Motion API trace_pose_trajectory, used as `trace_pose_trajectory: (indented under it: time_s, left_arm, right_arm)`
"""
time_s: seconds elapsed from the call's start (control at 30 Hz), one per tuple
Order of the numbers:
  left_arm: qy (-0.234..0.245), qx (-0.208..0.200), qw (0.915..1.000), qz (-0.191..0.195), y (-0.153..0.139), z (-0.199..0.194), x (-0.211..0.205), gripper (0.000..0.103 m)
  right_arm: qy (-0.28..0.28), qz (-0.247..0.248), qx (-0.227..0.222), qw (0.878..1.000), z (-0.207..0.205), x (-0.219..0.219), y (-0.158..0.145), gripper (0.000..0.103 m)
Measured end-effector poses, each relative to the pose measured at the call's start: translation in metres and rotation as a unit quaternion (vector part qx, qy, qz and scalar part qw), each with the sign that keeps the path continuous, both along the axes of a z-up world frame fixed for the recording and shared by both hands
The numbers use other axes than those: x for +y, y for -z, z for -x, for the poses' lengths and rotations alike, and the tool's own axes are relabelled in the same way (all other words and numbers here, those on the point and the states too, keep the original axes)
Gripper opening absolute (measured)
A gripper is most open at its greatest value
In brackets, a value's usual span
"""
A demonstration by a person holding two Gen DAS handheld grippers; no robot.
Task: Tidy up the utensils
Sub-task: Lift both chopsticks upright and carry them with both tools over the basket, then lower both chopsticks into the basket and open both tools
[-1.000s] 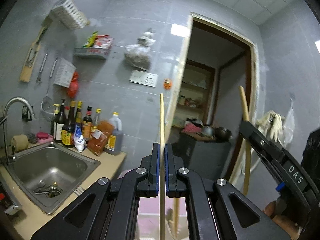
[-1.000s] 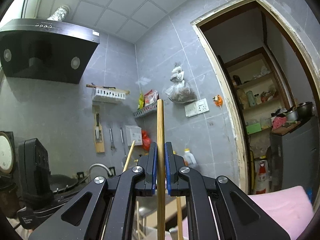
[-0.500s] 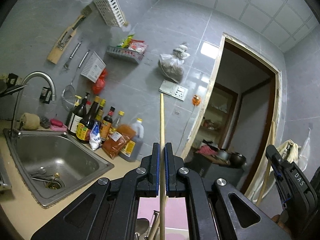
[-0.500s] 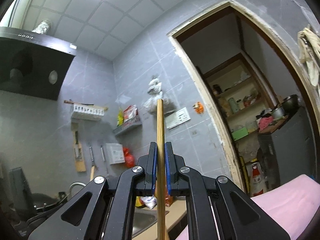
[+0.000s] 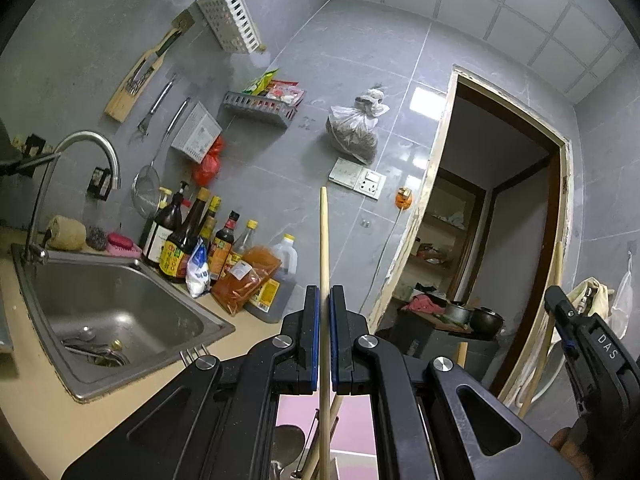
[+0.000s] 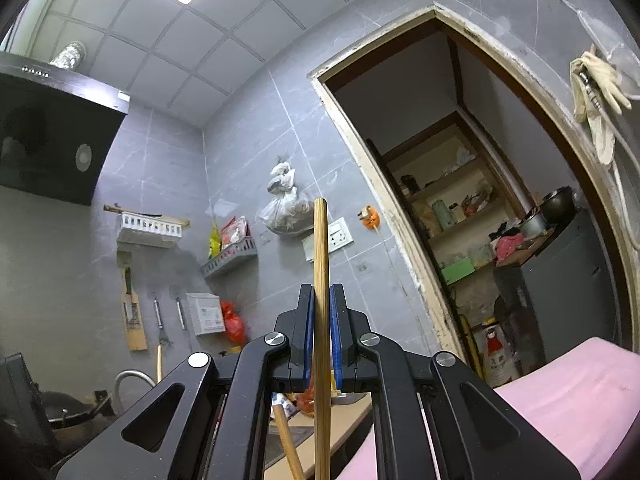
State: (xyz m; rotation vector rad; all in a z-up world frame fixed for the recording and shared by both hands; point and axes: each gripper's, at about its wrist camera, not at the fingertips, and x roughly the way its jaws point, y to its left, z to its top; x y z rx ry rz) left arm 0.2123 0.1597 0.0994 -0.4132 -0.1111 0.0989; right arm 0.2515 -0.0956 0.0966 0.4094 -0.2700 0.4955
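In the left wrist view my left gripper (image 5: 324, 292) is shut on a thin pale wooden chopstick (image 5: 324, 240) that stands upright between its pads. Under it lie a pink surface (image 5: 356, 412), a metal spoon (image 5: 286, 440) and another wooden stick (image 5: 335, 410). At the right edge of that view, my right gripper (image 5: 557, 300) holds its own stick (image 5: 557, 264). In the right wrist view the right gripper (image 6: 321, 290) is shut on a thicker bamboo chopstick (image 6: 321, 248), also upright. A second wooden stick (image 6: 288, 440) leans low beneath the fingers.
A steel sink (image 5: 108, 308) with a curved faucet (image 5: 96, 148) sits at the left, with several sauce bottles (image 5: 192, 240) behind it. Racks and tools hang on the grey tiled wall. A doorway (image 5: 500, 240) opens at the right. A black range hood (image 6: 52, 148) hangs at the upper left.
Both grippers have sunk while keeping their sticks. The left view has rolled and shows more of the sink; the right view has tipped up toward the ceiling.
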Motion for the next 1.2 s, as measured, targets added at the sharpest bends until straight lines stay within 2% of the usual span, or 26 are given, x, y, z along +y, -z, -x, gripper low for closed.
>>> trace_pose_trajectory:
  time_s: [0.4,0.7,1.1,1.2]
  left_arm:
    - [0.004,0.003,0.9997,0.024,0.013,-0.001,0.004,0.002]
    - [0.001,0.015,0.9998,-0.011,0.022,0.001,-0.012,0.002]
    - [0.026,0.060,0.9965,-0.052,0.033,0.013,-0.027,0.002]
    - [0.040,0.085,0.9937,-0.060,0.034,0.013,-0.031,0.003]
  right_arm:
    - [0.014,0.032,0.014,0.999,-0.005,0.013,0.013,0.006]
    - [0.003,0.059,0.031,0.998,-0.004,0.017,0.026,0.006]
    - [-0.026,0.122,0.060,0.990,0.006,0.028,0.036,0.006]
    - [-0.036,0.143,0.070,0.987,0.012,0.029,0.040,0.006]
